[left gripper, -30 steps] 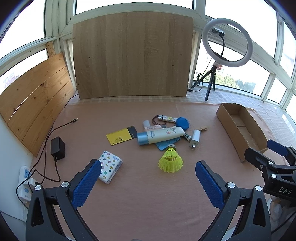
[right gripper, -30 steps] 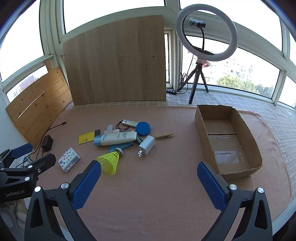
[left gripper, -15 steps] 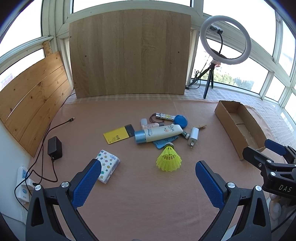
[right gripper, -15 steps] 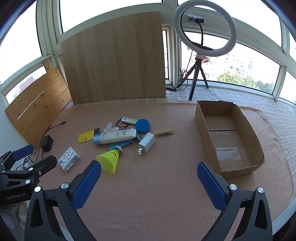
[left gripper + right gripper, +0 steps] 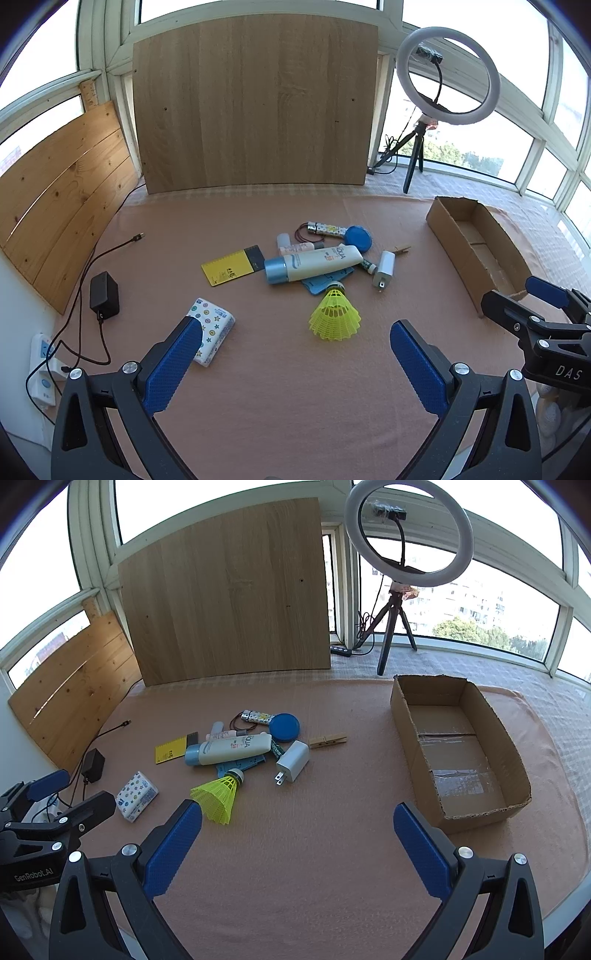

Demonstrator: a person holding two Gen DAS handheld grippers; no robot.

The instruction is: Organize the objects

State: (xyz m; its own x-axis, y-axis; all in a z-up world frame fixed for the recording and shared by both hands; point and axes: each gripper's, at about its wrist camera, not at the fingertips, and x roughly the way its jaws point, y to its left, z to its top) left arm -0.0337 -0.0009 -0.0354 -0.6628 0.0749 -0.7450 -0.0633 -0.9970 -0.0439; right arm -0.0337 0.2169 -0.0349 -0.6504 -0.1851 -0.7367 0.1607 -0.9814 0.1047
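A pile of small objects lies mid-table: a white tube with a blue cap (image 5: 312, 264) (image 5: 229, 751), a yellow shuttlecock (image 5: 334, 317) (image 5: 218, 794), a white charger plug (image 5: 384, 267) (image 5: 292, 761), a blue round lid (image 5: 357, 238) (image 5: 283, 726), a wooden clothespin (image 5: 328, 740), a yellow card (image 5: 228, 266) and a patterned tissue pack (image 5: 211, 330) (image 5: 136, 795). An empty cardboard box (image 5: 458, 749) (image 5: 476, 251) stands to the right. My left gripper (image 5: 295, 347) and right gripper (image 5: 297, 825) are both open and empty, held above the near table.
A black power adapter (image 5: 104, 295) with its cable and a white power strip (image 5: 44, 369) lie at the left edge. Wooden boards (image 5: 255, 107) stand at the back and left. A ring light on a tripod (image 5: 406, 535) stands behind the box.
Both wrist views have shifted slightly, with the objects sitting a little differently in frame. No object on the table has moved. Both grippers stay open.
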